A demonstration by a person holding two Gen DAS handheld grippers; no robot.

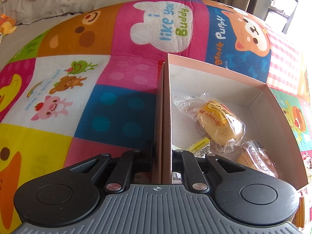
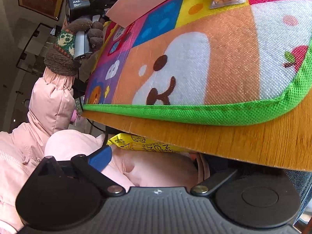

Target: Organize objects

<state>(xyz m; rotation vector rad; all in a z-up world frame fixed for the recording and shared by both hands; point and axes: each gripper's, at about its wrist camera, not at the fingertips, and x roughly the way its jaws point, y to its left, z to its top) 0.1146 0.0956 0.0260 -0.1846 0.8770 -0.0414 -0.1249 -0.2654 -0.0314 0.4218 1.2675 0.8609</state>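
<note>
Box wall (image 1: 165, 117) between left tool (image 1: 161, 156) fingers.

The left wrist camera sits low and close over the patchwork play mat (image 1: 120, 62), facing forward along the pink cardboard box (image 1: 165, 117) wall toward the far sofa. The right wrist camera hangs below the wooden table edge (image 2: 243, 144), rolled sideways, looking up across the same mat and box (image 2: 136, 2).
</note>
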